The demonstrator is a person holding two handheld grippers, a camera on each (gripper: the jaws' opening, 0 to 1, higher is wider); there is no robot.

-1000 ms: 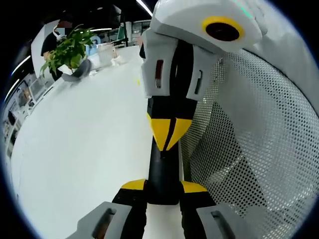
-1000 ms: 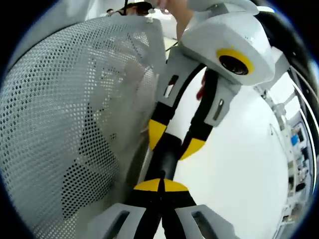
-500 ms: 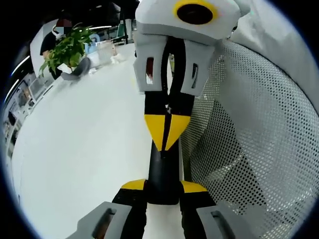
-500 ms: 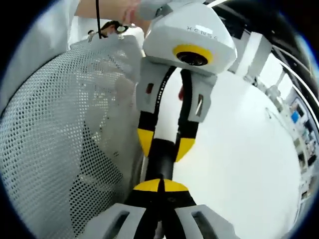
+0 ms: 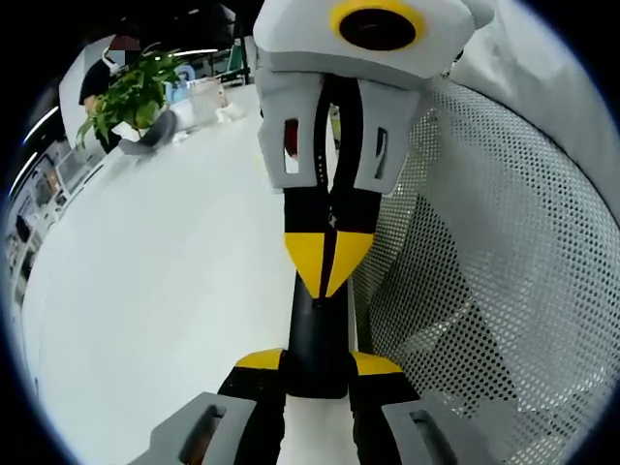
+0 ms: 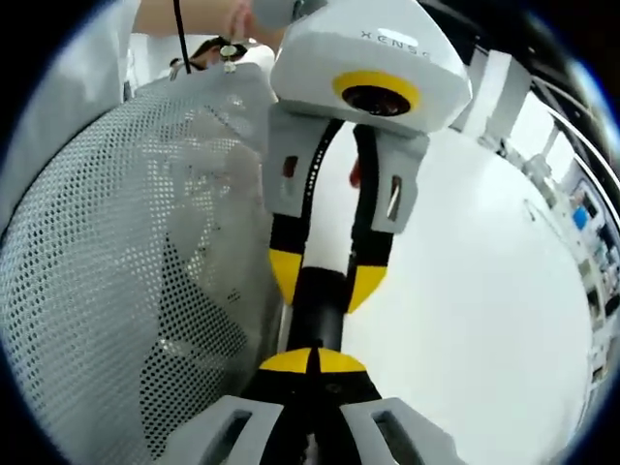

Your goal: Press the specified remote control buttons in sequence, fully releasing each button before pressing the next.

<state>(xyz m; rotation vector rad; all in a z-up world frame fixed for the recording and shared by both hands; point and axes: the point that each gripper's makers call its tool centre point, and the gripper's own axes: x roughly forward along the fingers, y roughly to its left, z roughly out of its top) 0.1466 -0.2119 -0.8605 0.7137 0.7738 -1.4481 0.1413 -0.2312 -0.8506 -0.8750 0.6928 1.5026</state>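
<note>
Close in over a white tabletop, my left gripper has its yellow-tipped jaws parted just wide enough to clamp the sides of a slim black remote control, which points straight away from the camera along the jaws. I see the right gripper come down from the top of the left gripper view with its jaws closed to a single yellow point, and that point meets the far end of the remote. I cannot tell which button, if any, lies under it.

From the right gripper view the same meeting reads in reverse: the right gripper has its tips pinched together with nothing between them and set against the near end of the remote, while the left gripper straddles the black body from above.

A white perforated mesh basket stands just beside the remote, its curved wall rising along one side; pale shapes show dimly through the holes. At its upper rim a person's hand and a thin black cable are visible.

Well beyond, a leafy potted plant sits on the far end of the table, with a person in a dark top behind it and strip lights overhead. Shelving blurs at the room's edge.
</note>
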